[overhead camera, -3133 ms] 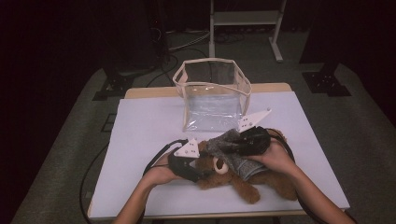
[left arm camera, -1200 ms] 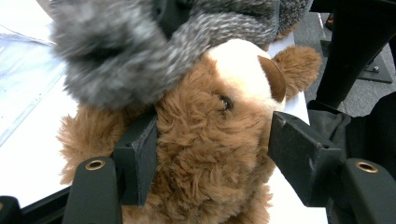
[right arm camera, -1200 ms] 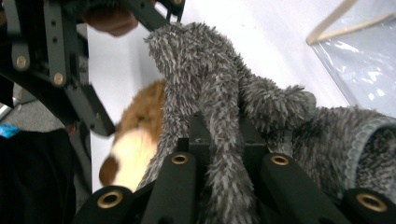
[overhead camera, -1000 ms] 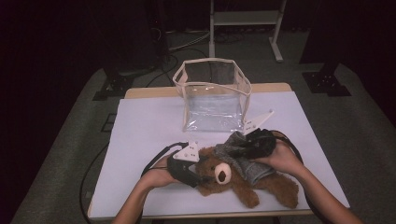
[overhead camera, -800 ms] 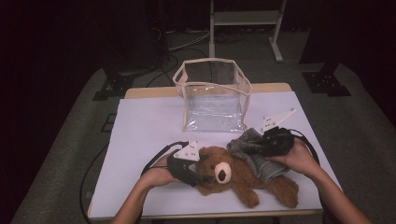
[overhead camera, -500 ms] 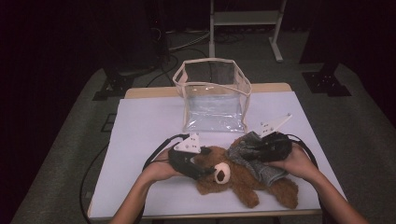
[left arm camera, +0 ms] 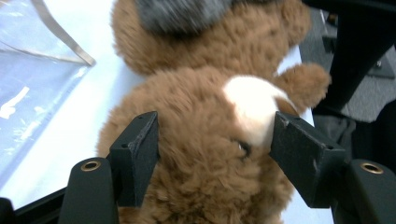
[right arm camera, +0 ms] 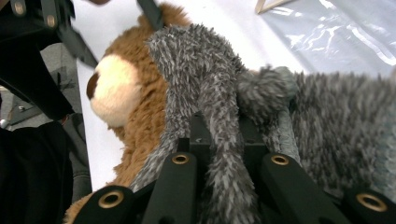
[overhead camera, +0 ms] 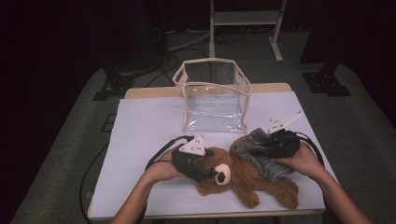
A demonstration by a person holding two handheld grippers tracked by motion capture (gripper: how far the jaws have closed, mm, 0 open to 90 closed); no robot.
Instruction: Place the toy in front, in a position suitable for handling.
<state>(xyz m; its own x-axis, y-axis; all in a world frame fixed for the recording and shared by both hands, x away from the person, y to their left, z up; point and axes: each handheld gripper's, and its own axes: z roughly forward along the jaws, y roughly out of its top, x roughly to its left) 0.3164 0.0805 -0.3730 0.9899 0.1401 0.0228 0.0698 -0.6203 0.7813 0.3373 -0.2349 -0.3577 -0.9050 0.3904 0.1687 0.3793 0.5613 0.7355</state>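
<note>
Gripping brown teddy bear's head (left arm camera: pixel 205 154) between left gripper (left arm camera: pixel 212 149) jaws, right gripper (right arm camera: pixel 226 140) clamped on grey fuzzy garment (right arm camera: pixel 261 93) draped over bear's body, clear bag (overhead camera: pixel 214 95) just beyond.

both tools are chunky black plastic, left tool (overhead camera: pixel 211 174) and right tool (overhead camera: pixel 256 150), each with a grey triangular plate, brass-ringed screw holes, black cables trailing. bare forearms, no sleeves.

The right gripper (right arm camera: pixel 218 140) pinches a fuzzy grey garment (right arm camera: pixel 205 70) draped over the brown teddy bear (right arm camera: pixel 135 93).
</note>
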